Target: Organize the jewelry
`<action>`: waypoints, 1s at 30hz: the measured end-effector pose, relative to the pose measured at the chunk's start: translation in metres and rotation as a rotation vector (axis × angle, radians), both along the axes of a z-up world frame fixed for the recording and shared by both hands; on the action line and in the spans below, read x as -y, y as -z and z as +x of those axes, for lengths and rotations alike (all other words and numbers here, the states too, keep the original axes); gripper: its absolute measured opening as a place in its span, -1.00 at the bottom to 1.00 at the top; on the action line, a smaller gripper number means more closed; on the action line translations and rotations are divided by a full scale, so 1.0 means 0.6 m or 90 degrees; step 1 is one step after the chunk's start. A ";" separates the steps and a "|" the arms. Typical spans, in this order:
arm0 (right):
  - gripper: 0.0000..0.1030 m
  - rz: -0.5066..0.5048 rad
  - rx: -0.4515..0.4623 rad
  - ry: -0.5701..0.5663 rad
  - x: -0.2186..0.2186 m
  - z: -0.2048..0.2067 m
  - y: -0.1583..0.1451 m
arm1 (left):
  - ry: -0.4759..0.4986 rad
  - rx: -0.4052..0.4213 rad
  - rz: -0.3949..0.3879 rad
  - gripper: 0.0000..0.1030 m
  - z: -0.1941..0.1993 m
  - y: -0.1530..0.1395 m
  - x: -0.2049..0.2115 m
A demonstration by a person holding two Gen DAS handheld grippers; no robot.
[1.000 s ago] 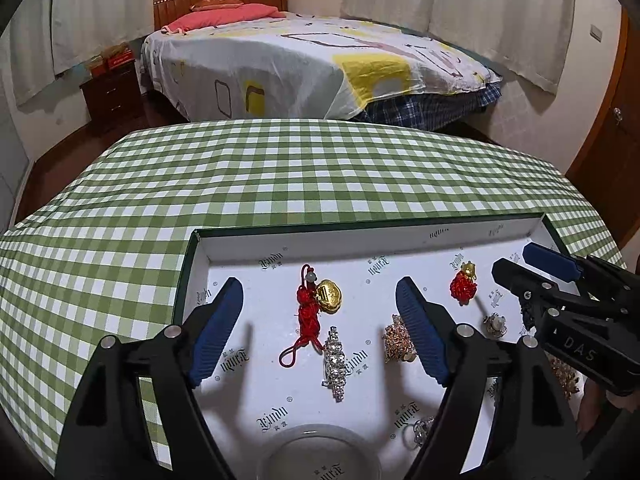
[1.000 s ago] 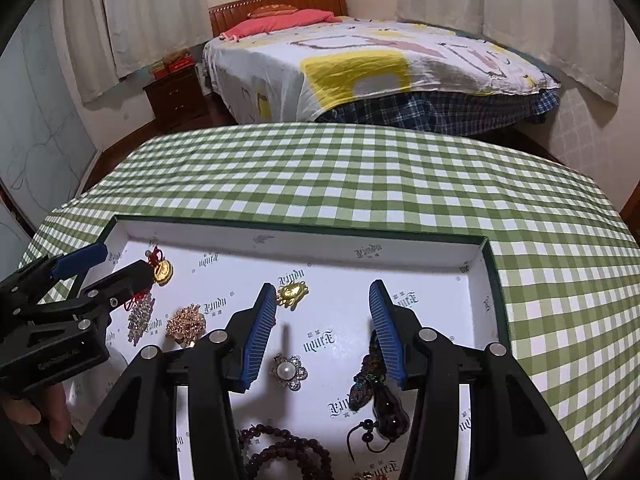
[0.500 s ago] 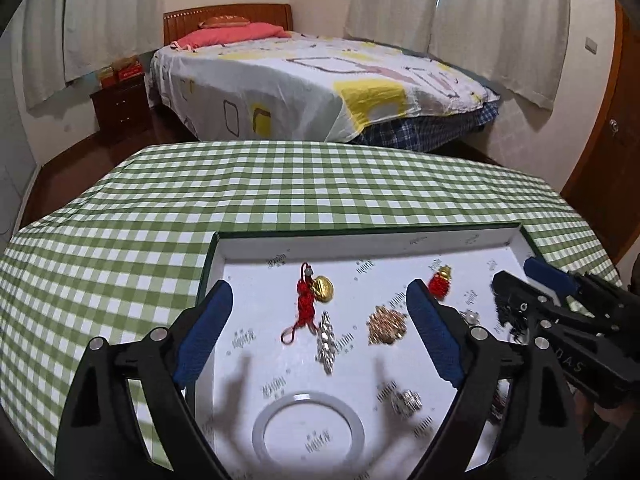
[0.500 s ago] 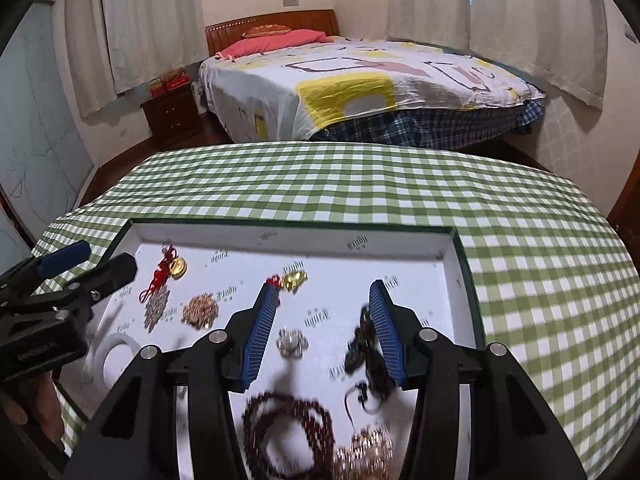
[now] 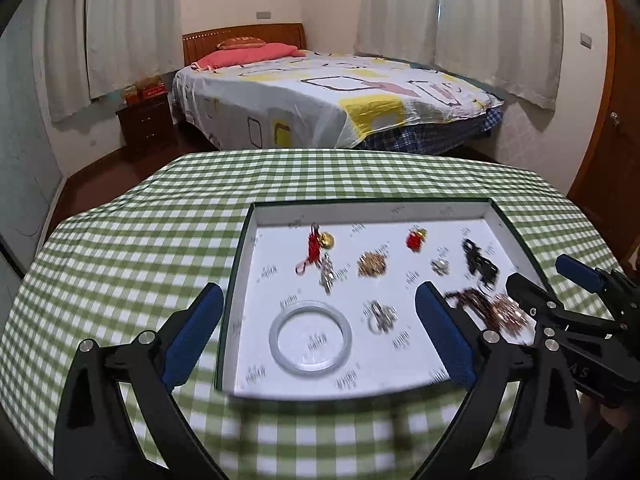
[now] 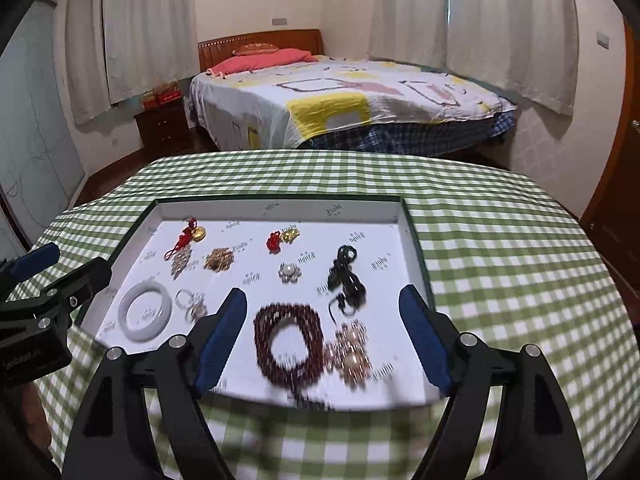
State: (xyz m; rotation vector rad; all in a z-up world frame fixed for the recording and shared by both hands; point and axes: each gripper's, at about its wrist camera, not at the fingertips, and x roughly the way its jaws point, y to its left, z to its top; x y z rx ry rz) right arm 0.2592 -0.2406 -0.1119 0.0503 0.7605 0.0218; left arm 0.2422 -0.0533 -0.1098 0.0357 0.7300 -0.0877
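Hovering above the near edge of a shallow white jewelry tray (image 5: 400,210), two hand-held grippers frame the scene. The left gripper (image 5: 318,334) has just been opening; its blue pads stand spread wide, nothing between them, one pad over the tablecloth outside the tray's left wall and one over the tray floor. The right gripper (image 6: 324,336) has also just been opening and is spread with nothing pinched, at the tray's right near corner.

Everything is placed relative to the tray, which sits on a green-and-white checked tablecloth (image 5: 140,240). Inside it, nearest the front wall, lie a pale bangle (image 5: 311,336) toward the left, a small silver piece (image 5: 381,316) at the middle, a coil of dark red beads (image 6: 288,338) and a pinkish gold beaded piece (image 6: 352,350) toward the right; these are blurred. Farther in sit a silver pendant (image 5: 327,274), a gold filigree brooch (image 5: 372,264), a pearl flower brooch (image 6: 289,271) and a black corded charm (image 6: 346,276). Closest to the tray's far wall are a red knotted cord with a gold charm (image 5: 318,242) on the left and a smaller red-and-gold charm (image 5: 416,238) right of it.

Beyond the tray the tablecloth runs to the table's far edge. Behind that stands a bed (image 5: 340,108) with a patterned cover and a red pillow, a dark nightstand (image 5: 146,122) to its left, and pale curtains (image 5: 496,24) along the walls.
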 end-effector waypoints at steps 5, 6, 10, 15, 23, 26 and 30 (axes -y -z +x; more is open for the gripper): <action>0.50 0.002 0.017 0.007 0.006 -0.047 -0.023 | -0.009 0.011 -0.007 0.83 -0.048 -0.023 -0.008; 0.50 0.002 0.021 0.007 0.006 -0.054 -0.029 | -0.010 0.013 -0.011 0.83 -0.055 -0.031 -0.009; 0.51 -0.006 0.046 0.003 0.001 -0.091 -0.058 | -0.015 0.033 -0.012 0.83 -0.097 -0.064 -0.014; 0.51 -0.015 0.091 -0.001 -0.006 -0.134 -0.111 | -0.019 0.067 -0.014 0.83 -0.139 -0.111 -0.018; 0.52 -0.023 0.140 -0.009 -0.013 -0.186 -0.176 | -0.023 0.098 -0.015 0.87 -0.198 -0.158 -0.023; 0.53 -0.023 0.151 -0.011 -0.014 -0.198 -0.186 | -0.022 0.103 -0.029 0.87 -0.212 -0.169 -0.027; 0.53 -0.023 0.160 -0.012 -0.015 -0.207 -0.192 | -0.020 0.113 -0.030 0.87 -0.225 -0.177 -0.026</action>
